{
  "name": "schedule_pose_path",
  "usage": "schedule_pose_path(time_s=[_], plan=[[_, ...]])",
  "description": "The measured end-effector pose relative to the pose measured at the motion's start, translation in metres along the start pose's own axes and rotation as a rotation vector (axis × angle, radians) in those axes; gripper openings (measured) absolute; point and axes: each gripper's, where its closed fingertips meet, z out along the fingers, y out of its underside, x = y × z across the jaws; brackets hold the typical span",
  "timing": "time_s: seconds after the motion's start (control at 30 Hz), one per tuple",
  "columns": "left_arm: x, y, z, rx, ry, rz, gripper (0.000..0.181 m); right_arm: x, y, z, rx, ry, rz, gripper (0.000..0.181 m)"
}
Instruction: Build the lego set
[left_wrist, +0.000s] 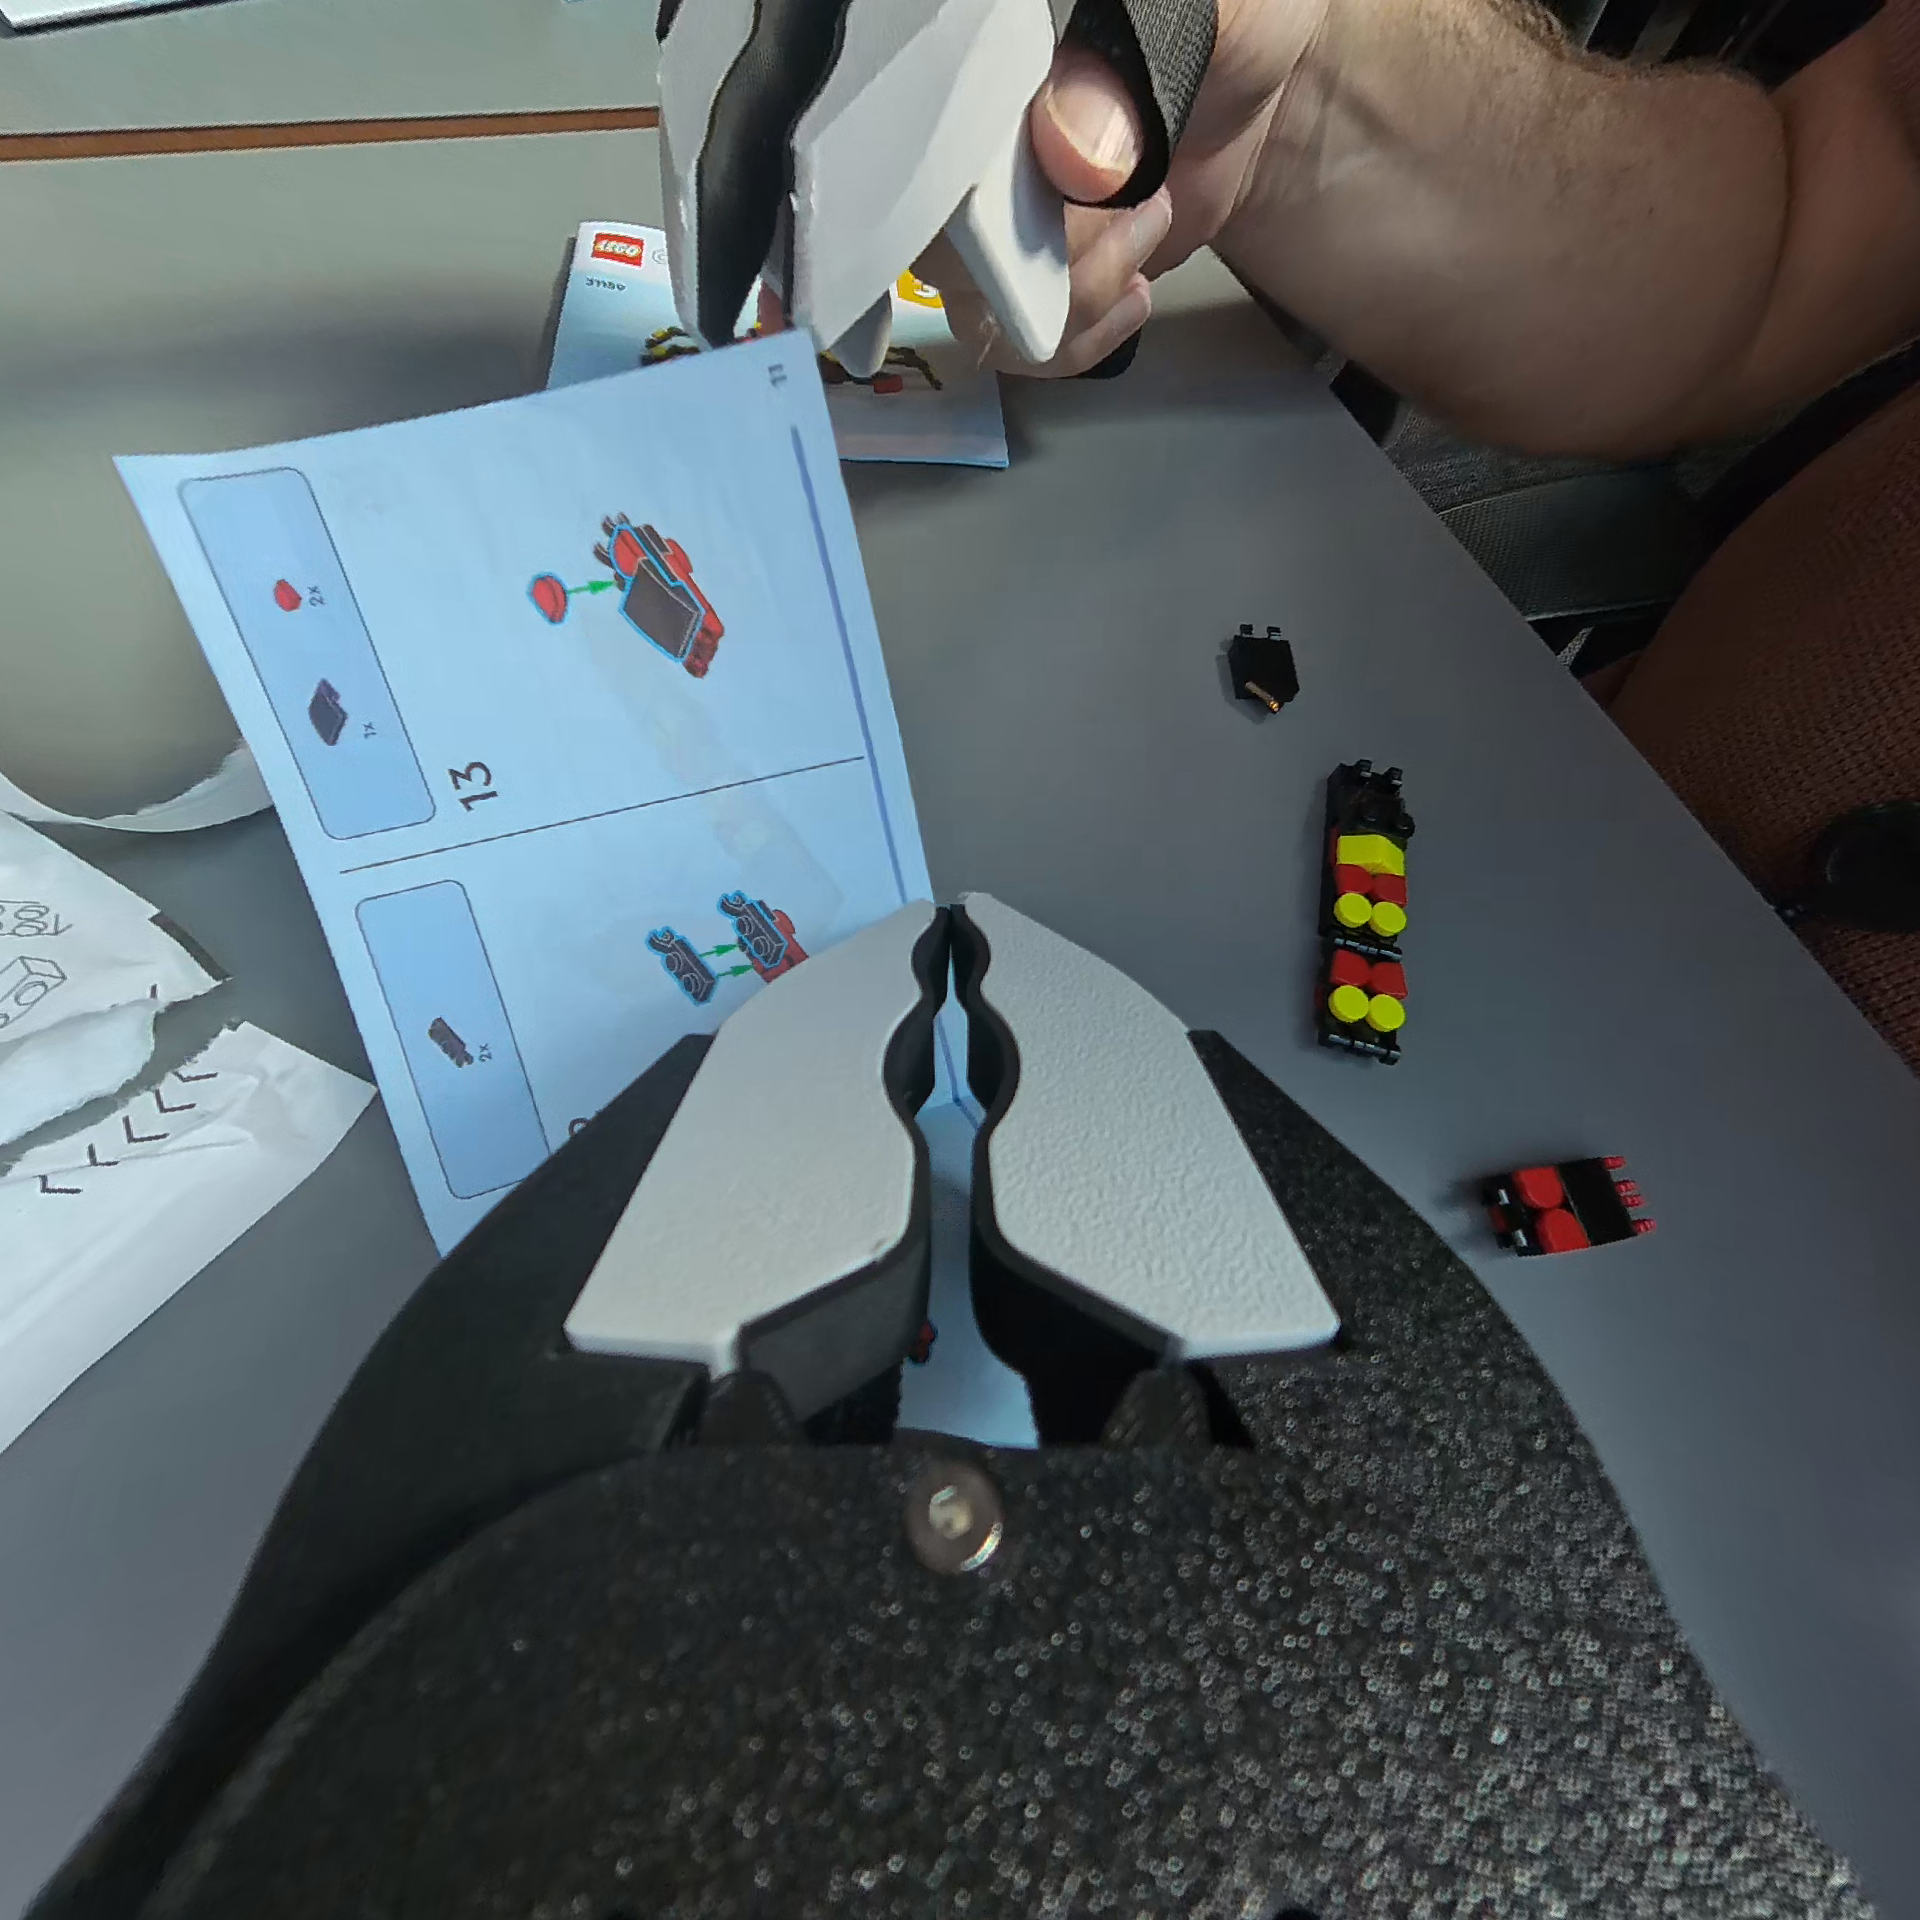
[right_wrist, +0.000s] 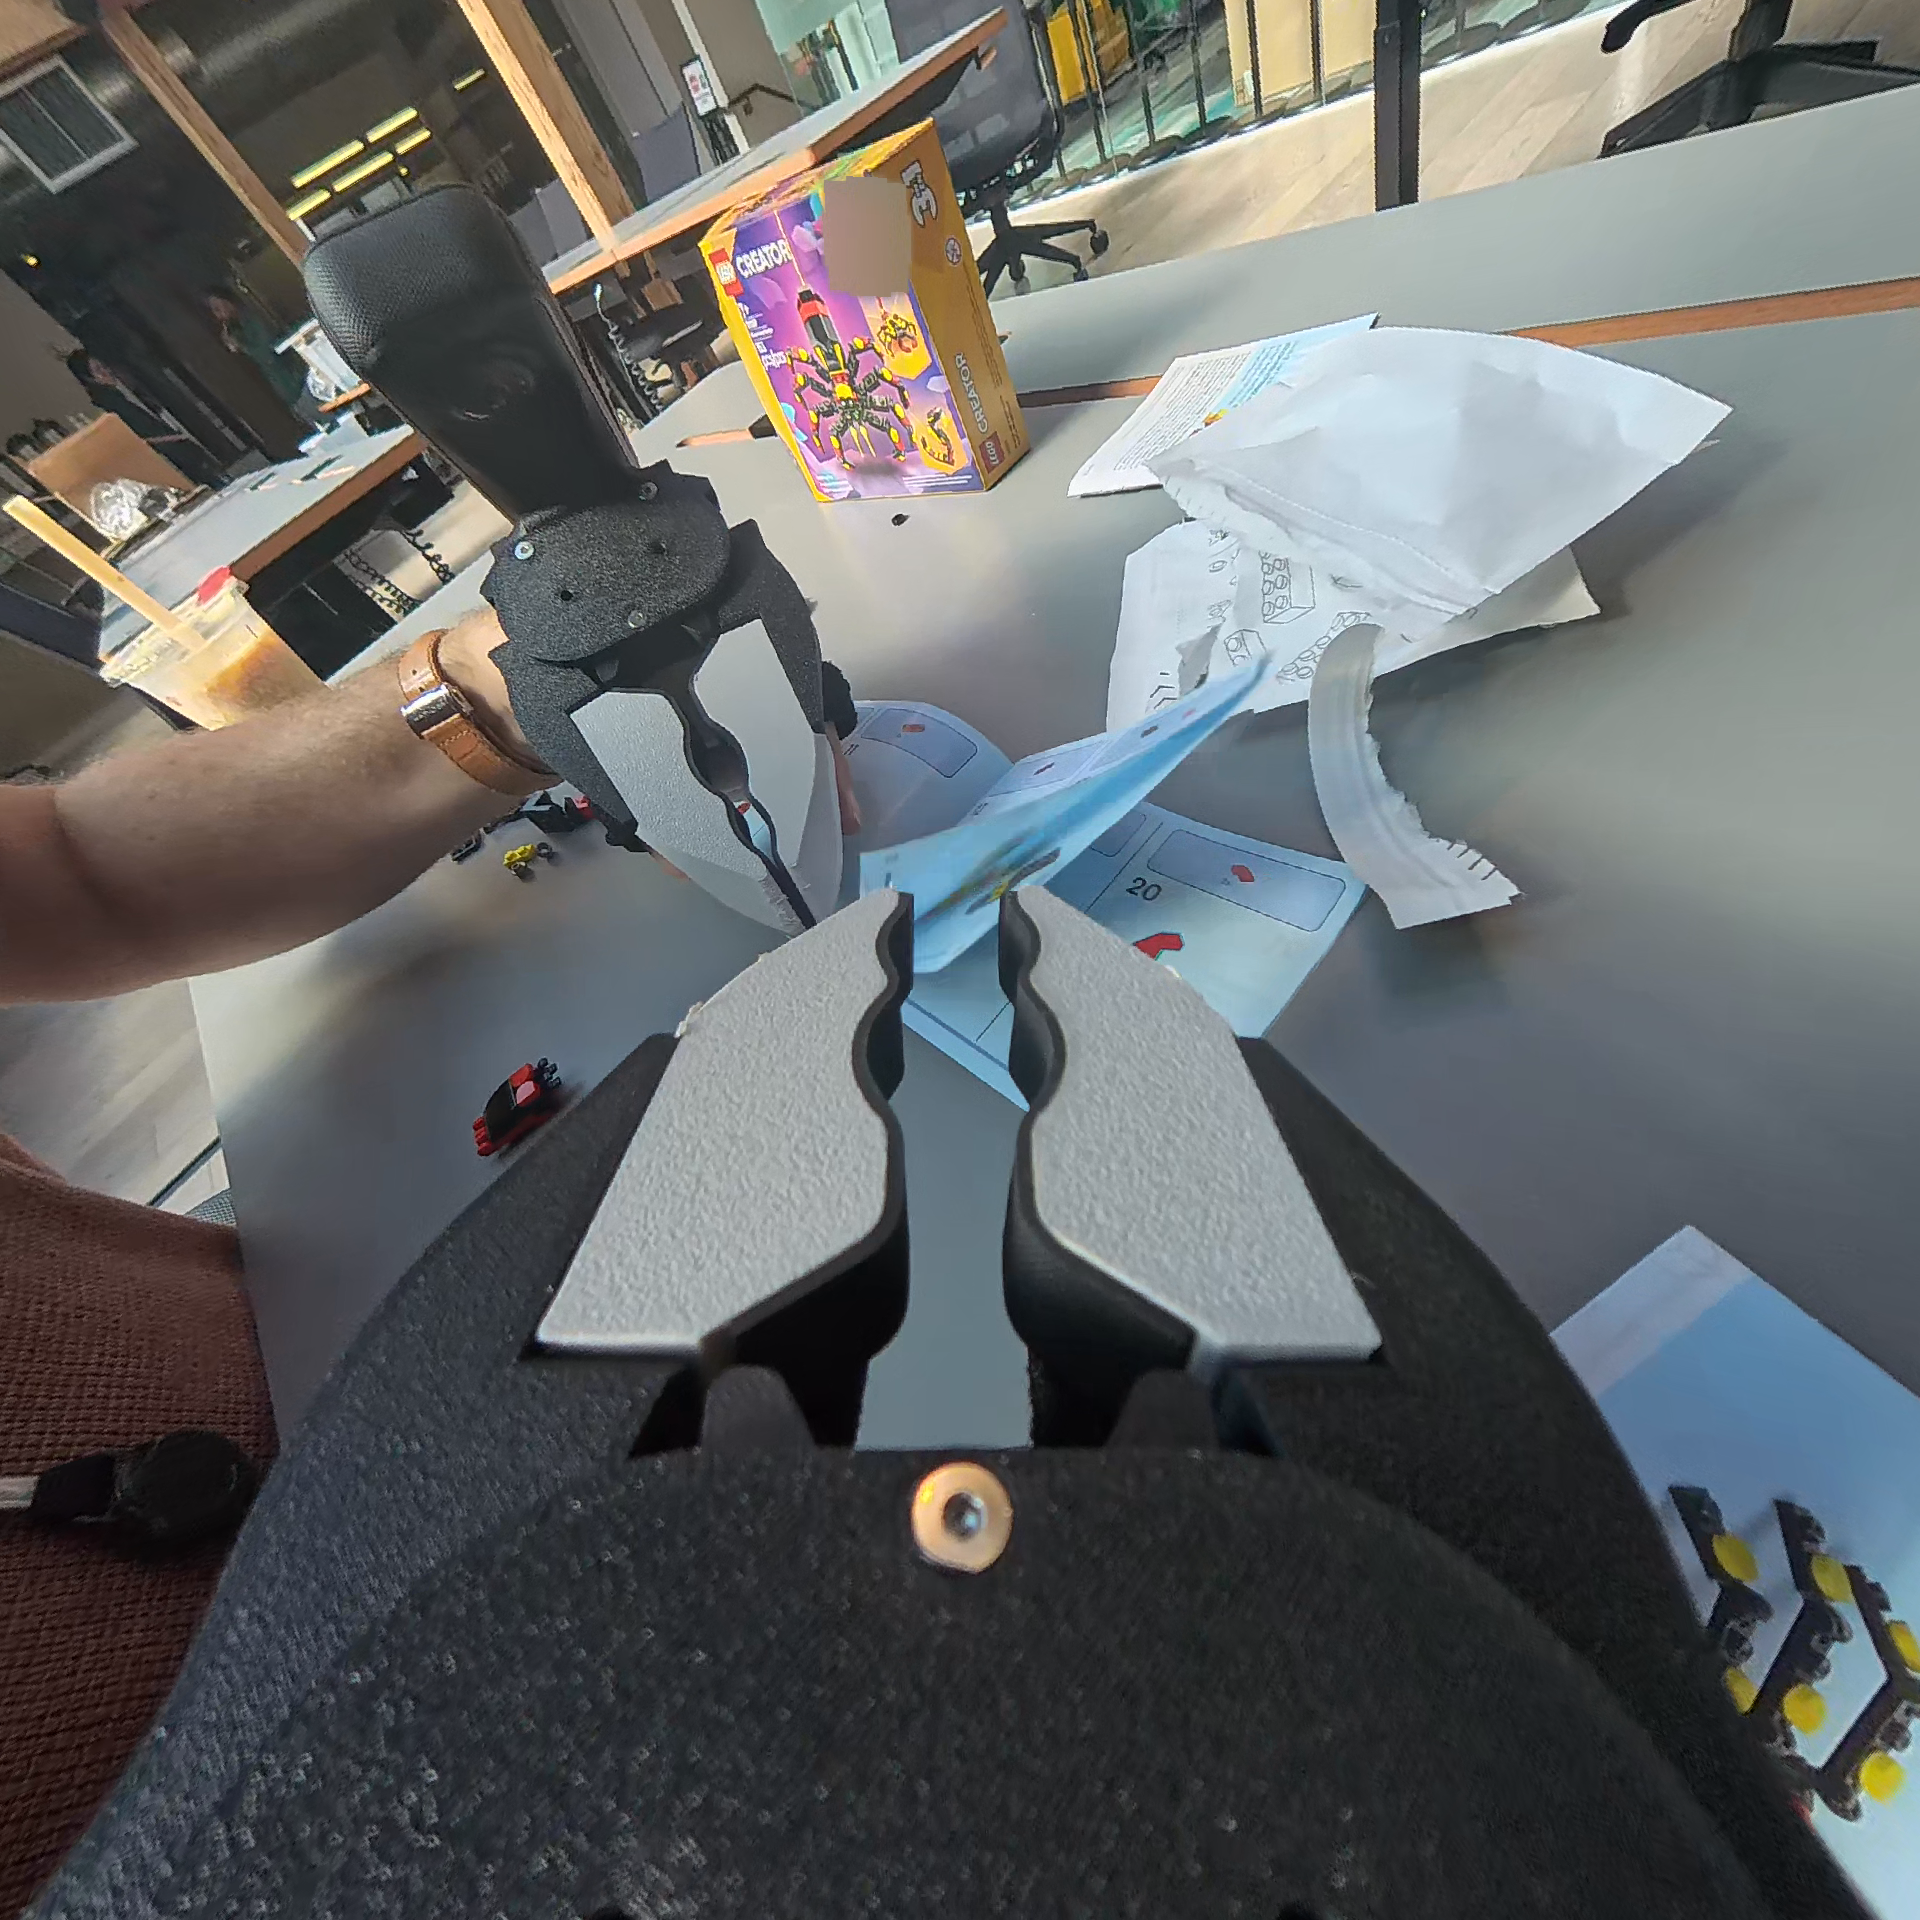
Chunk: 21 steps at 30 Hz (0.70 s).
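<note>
Grippers on a booklet page.
Left gripper (left_wrist: 951, 914) is clamped on the page (left_wrist: 582, 665); right gripper (right_wrist: 954, 909), jaws apart, straddles its opposite edge. Red-black piece (left_wrist: 1569, 1203) lies right of the left gripper.

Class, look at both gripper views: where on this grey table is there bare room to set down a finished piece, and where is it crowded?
Bare table lies between the open instruction page and the black-red-yellow brick strip. More lies behind the torn paper bags, right of the set box. Crowded: around the bags and booklet pages.
</note>
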Motion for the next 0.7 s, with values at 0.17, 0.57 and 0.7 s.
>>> schedule_pose_path(time_s=[0.17,0.57,0.7], plan=[[0.0,0.0,0.0,0.004,0.002,-0.001,0.0,0.003,0.003,0.0,-0.019,0.016,-0.005,0.015],[-0.026,0.013,0.022,-0.378,-0.203,0.113,0.028,0.042,0.046,-0.018,-0.257,0.228,-0.075,0.016],[-0.02,0.023,0.012,-0.442,-0.181,0.112,0.031,0.034,0.053,-0.021,-0.283,0.224,-0.098,0.016]])
